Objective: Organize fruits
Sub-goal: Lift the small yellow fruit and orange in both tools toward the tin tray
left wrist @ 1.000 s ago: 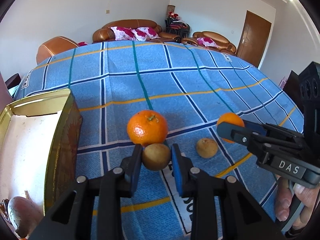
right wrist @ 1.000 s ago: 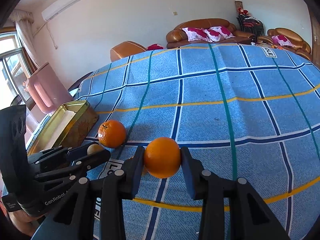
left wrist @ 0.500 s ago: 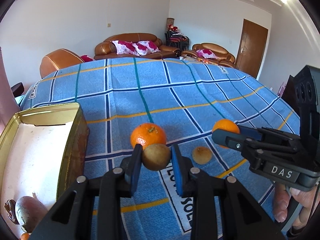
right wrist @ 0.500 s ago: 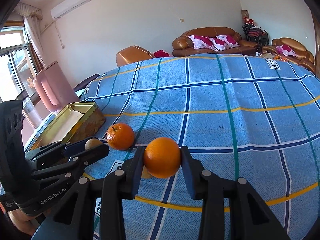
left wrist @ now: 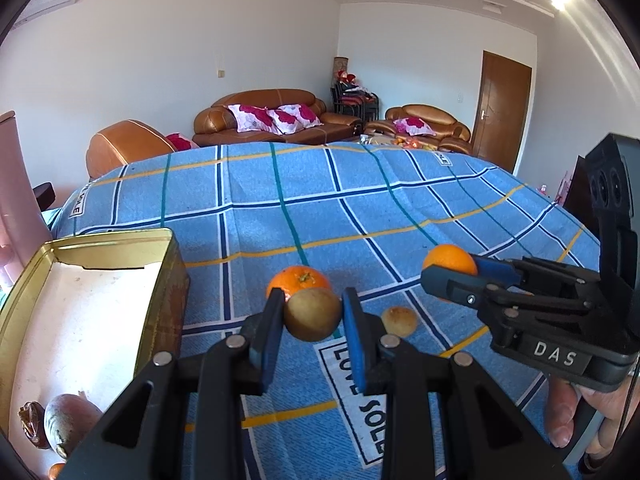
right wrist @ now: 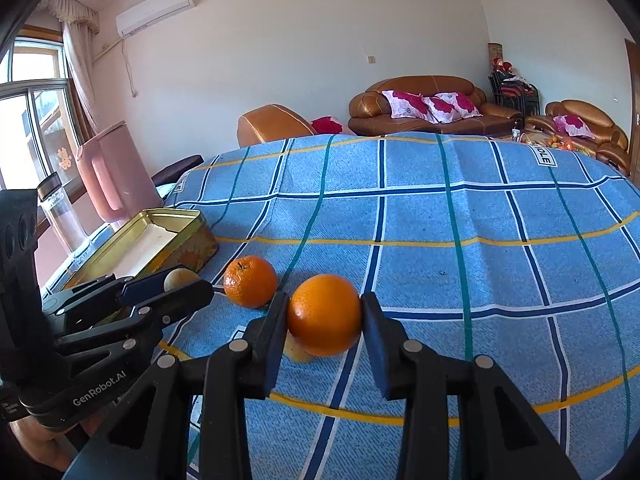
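A: What is your left hand-held gripper [left wrist: 313, 317] doing?
B: It is clamped on the brown fruit [left wrist: 313, 314], now lifted higher off the blue checked cloth [left wrist: 360, 208] than a second ago, beside the gold tin [left wrist: 168, 280].
A: And the right hand-held gripper [right wrist: 325, 316]?
B: It grips the orange [right wrist: 325, 314], as before; the mandarin [right wrist: 250, 281] hasn't moved.

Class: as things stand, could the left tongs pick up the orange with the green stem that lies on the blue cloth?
Probably not yet: the left tongs are already shut on a brown fruit. The stemmed orange lies just beyond, unobstructed.
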